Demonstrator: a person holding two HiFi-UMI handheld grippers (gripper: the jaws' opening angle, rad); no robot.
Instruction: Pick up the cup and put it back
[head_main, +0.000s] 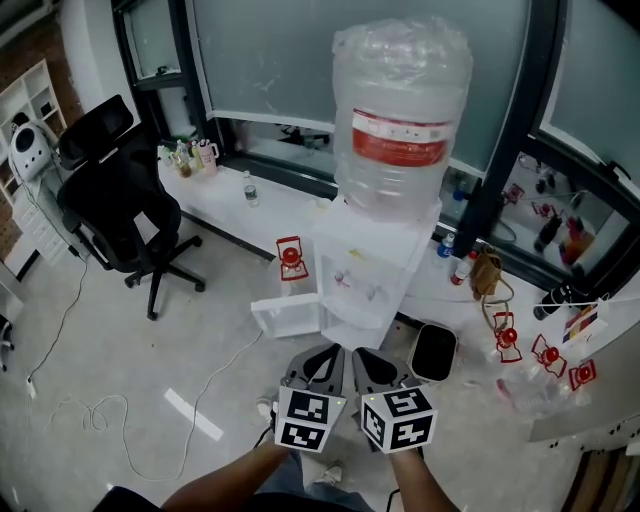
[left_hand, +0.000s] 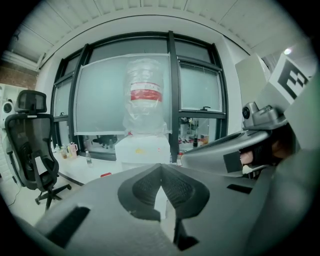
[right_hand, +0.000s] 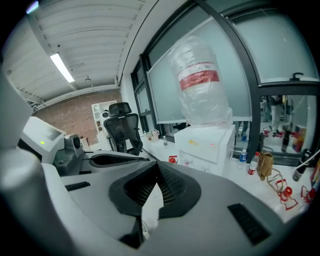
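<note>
Both grippers sat side by side just in front of the water dispenser (head_main: 375, 265), not touching it. Left gripper (head_main: 322, 362): jaws were closed tip to tip, nothing between them. Right gripper (head_main: 375, 365): same, closed and empty. Dispenser's lower door (head_main: 285, 318) stood open. I couldn't pick out the cup in any view.

Red label (head_main: 398, 137): wrapped round the water bottle (head_main: 400, 60); its print cannot be read.
Dispenser front (head_main: 372, 262): under the water bottle; only small coloured marks are seen, illegible.
Marker cubes (head_main: 311, 418): well below the water bottle; black-and-white squares, no letters or numbers.
</note>
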